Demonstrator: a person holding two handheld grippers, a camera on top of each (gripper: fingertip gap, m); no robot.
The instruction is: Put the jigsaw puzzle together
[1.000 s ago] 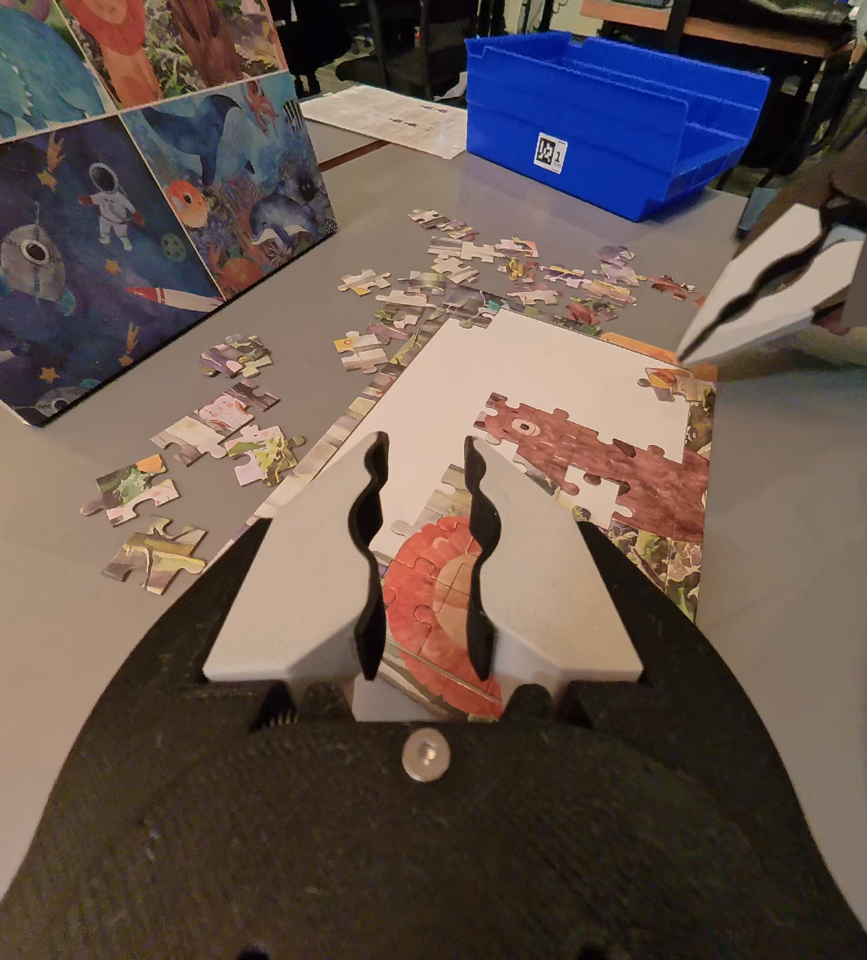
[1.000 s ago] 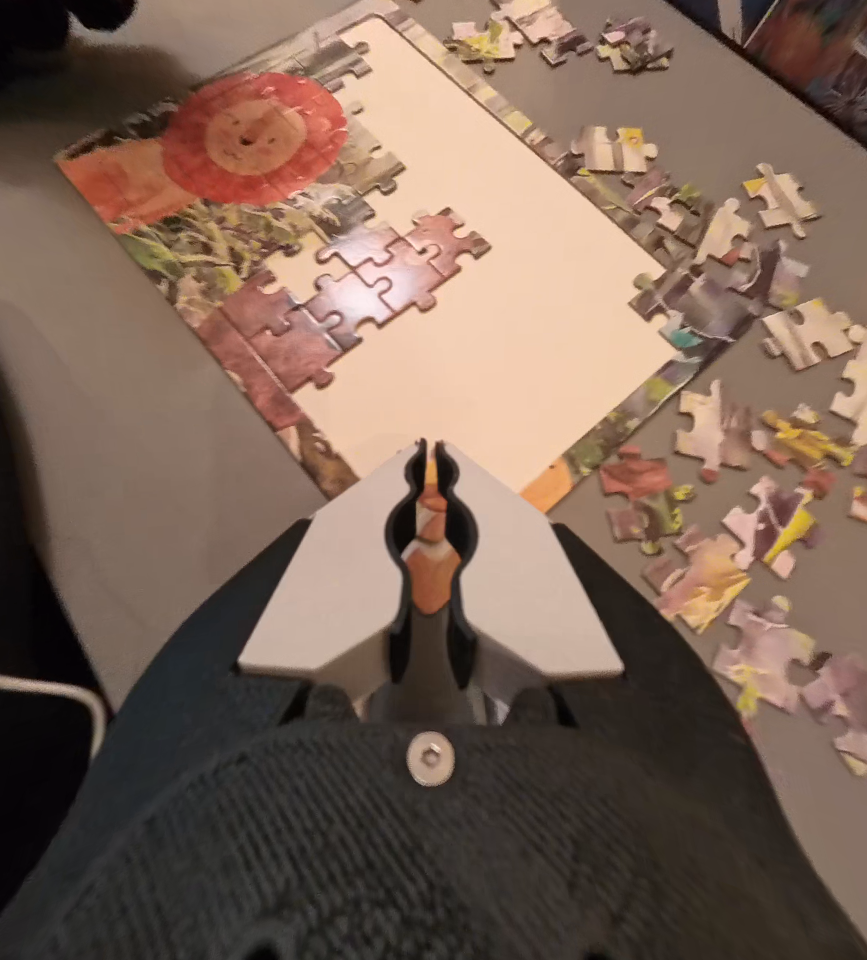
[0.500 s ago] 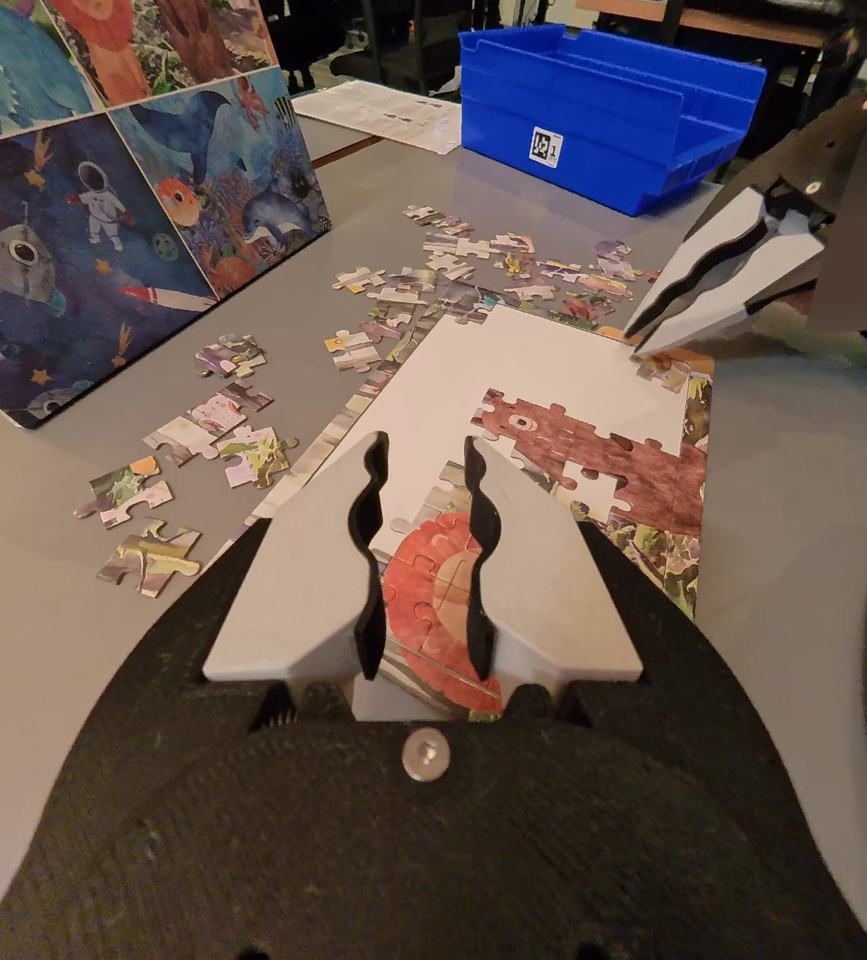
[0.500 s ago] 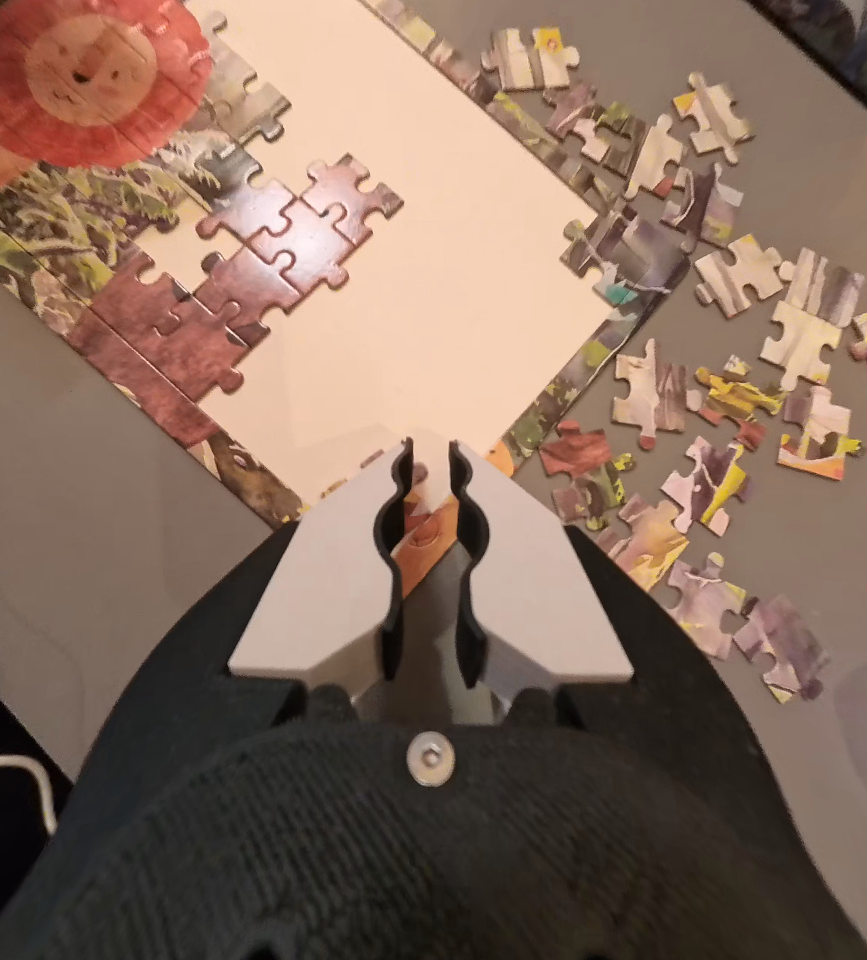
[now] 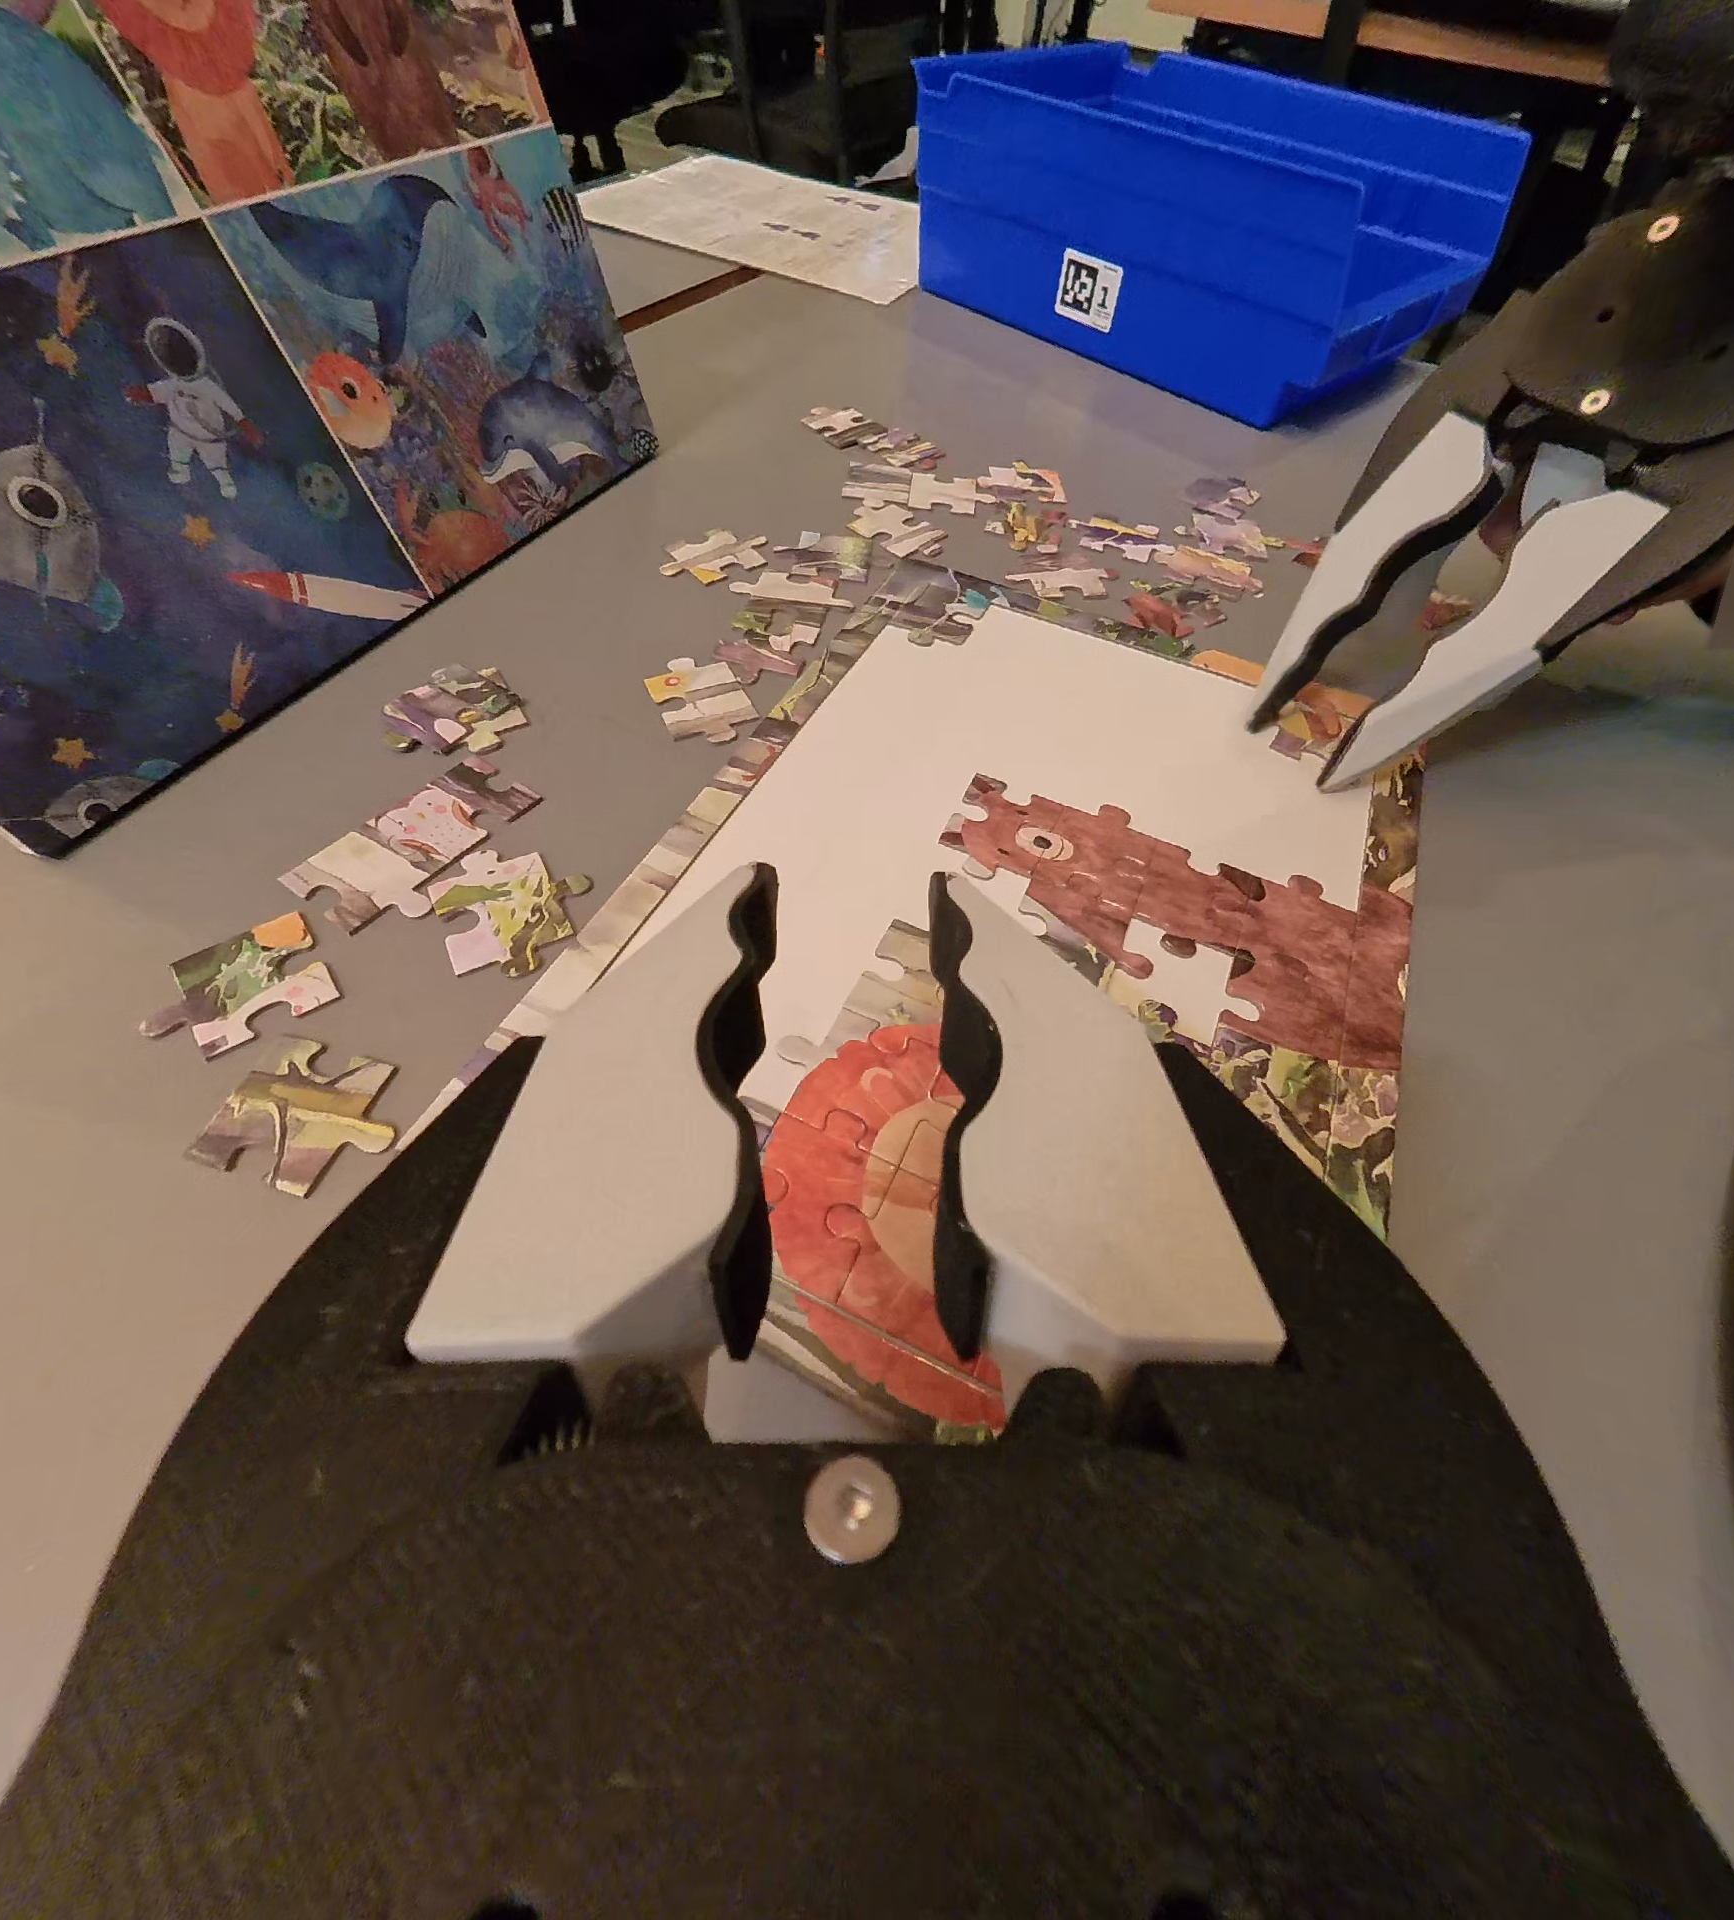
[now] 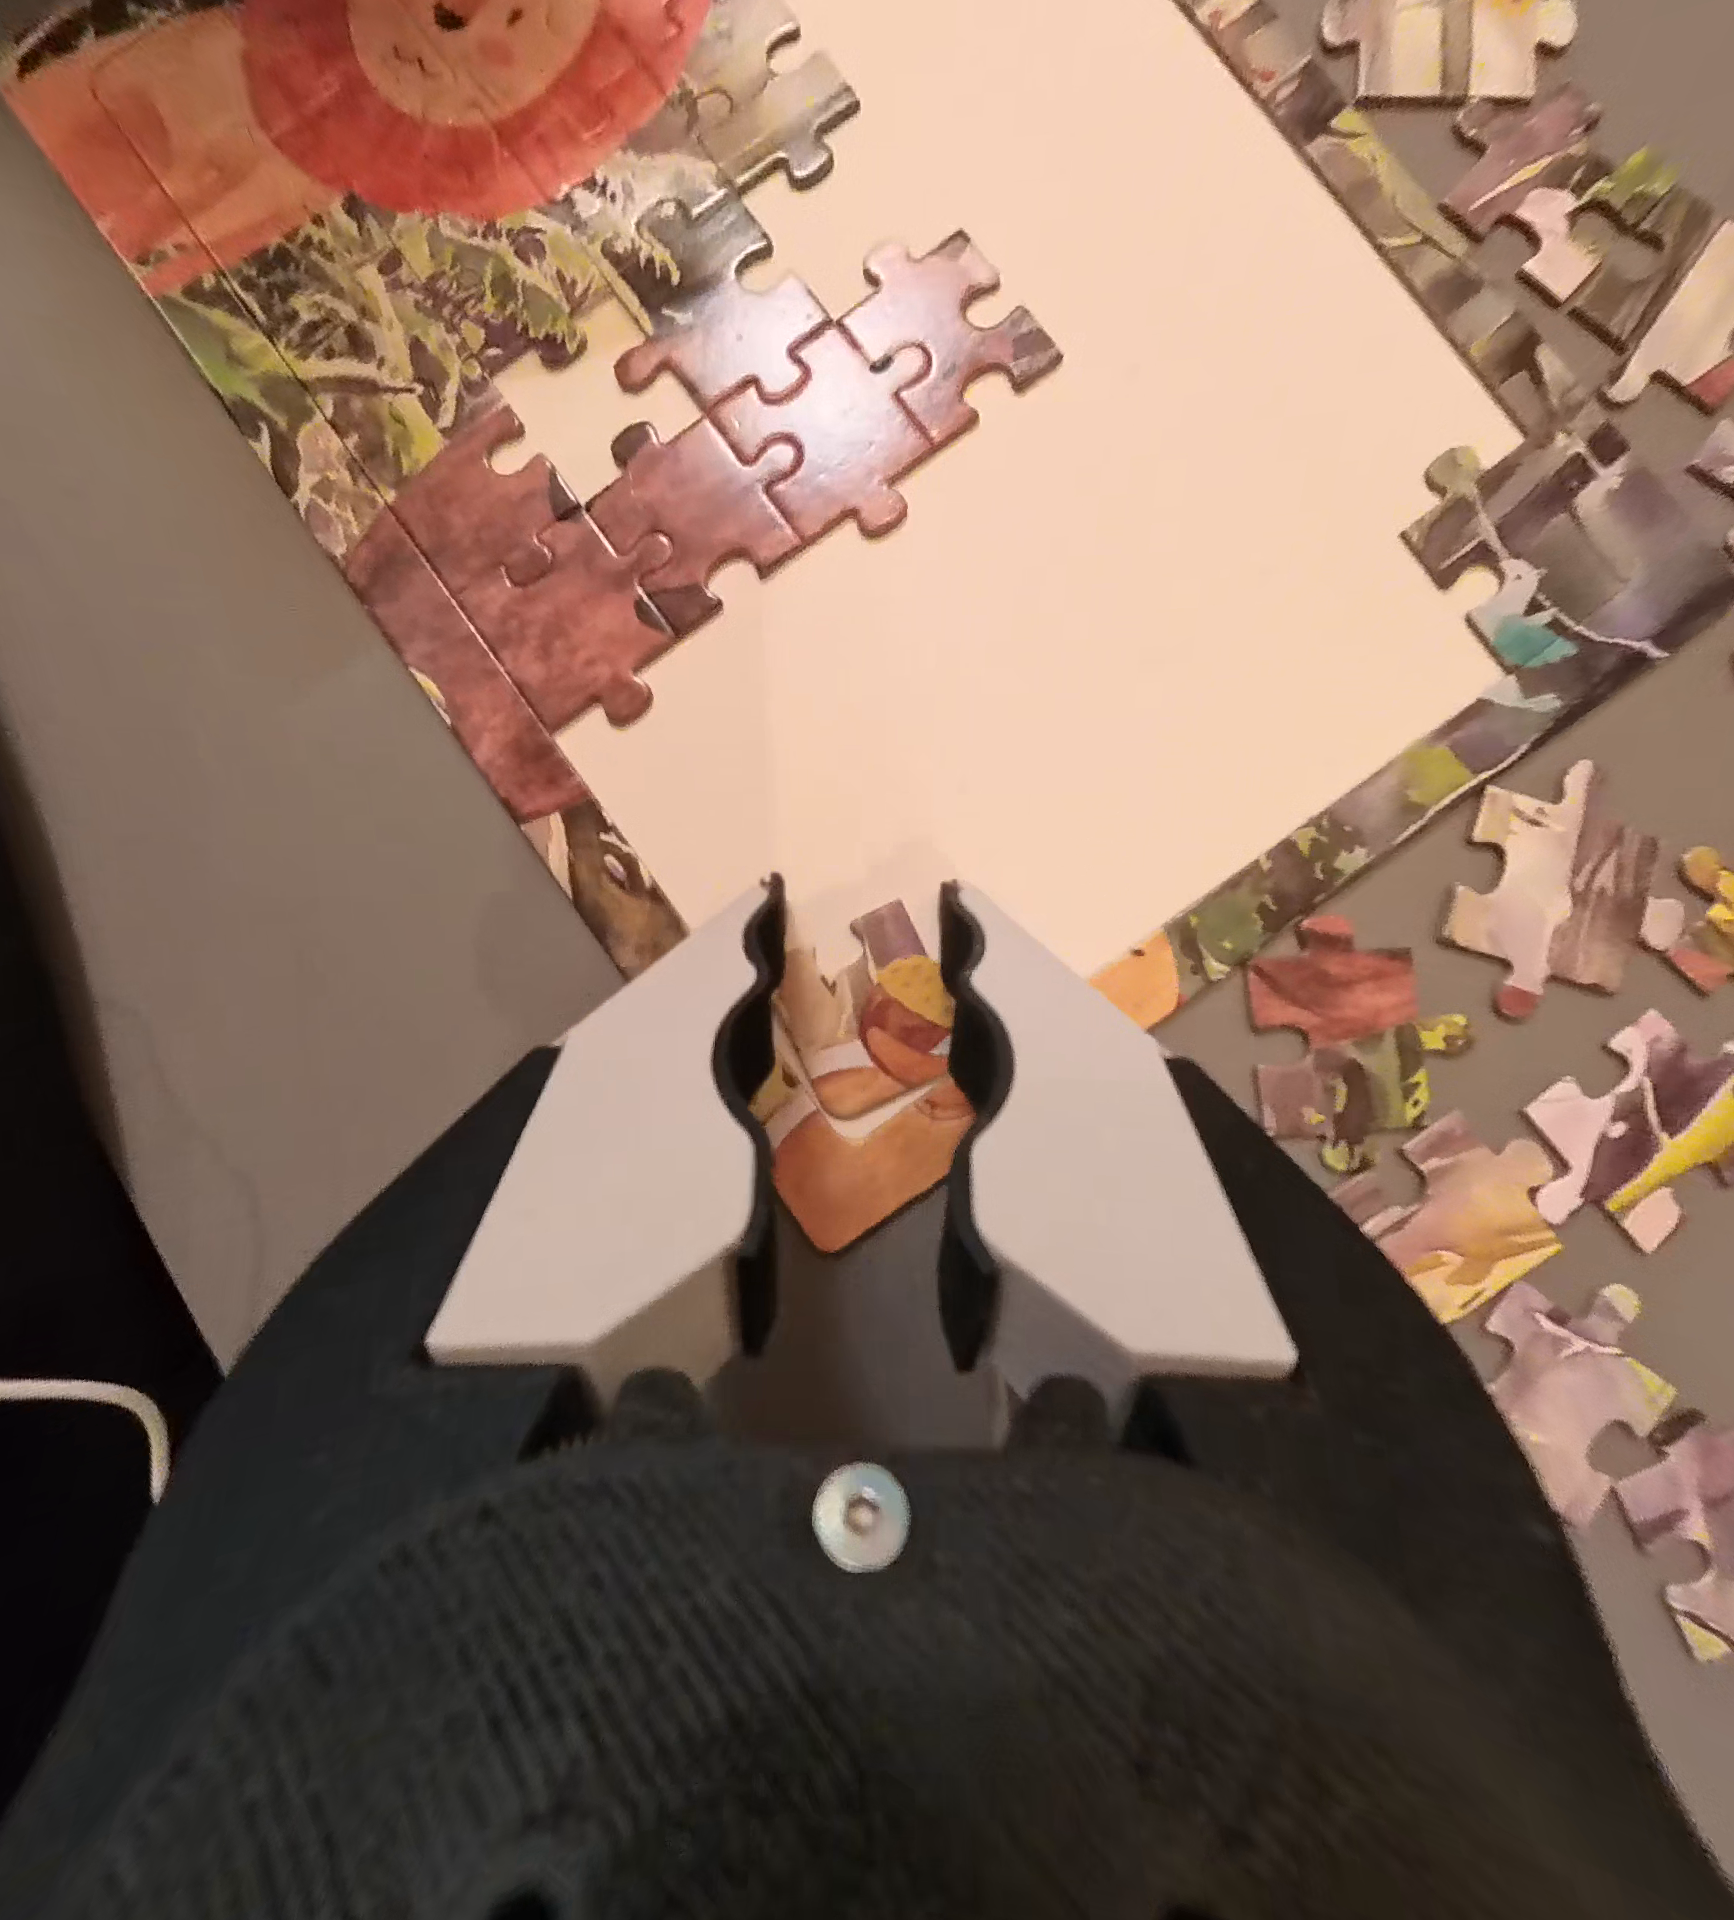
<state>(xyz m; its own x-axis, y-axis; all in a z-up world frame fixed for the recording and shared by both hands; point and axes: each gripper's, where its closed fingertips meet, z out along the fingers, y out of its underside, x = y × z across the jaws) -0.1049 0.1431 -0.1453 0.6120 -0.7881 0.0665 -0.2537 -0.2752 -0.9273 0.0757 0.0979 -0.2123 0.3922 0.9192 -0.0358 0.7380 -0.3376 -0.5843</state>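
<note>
The partly built jigsaw lies on a white board [image 5: 1050,727] on the grey table. It has a red-maned lion [image 5: 863,1164], a brown bear [image 5: 1154,883] and most of its border. My left gripper [image 5: 850,883] is open and empty, low over the lion end. My right gripper [image 6: 858,888] is open at the board's near corner, with an orange corner piece [image 6: 863,1101] lying flat between its fingers. The right gripper also shows in the left wrist view [image 5: 1299,750], tips down on that corner. The right wrist view shows the board [image 6: 1102,520], the lion [image 6: 468,83] and the bear [image 6: 738,436].
Several loose pieces [image 5: 946,520] lie beyond and left of the board, and more [image 6: 1621,1091] lie right of my right gripper. A puzzle box [image 5: 167,416] leans at the left. A blue bin [image 5: 1206,208] and a paper sheet [image 5: 759,208] lie at the back. A white cable [image 6: 42,1403] runs off the table's edge. Spacing between my two grippers at the tips: around 20 cm.
My right gripper has come down to the board's corner and opened from shut on the orange piece, which now lies flat there. The left gripper has barely moved.
</note>
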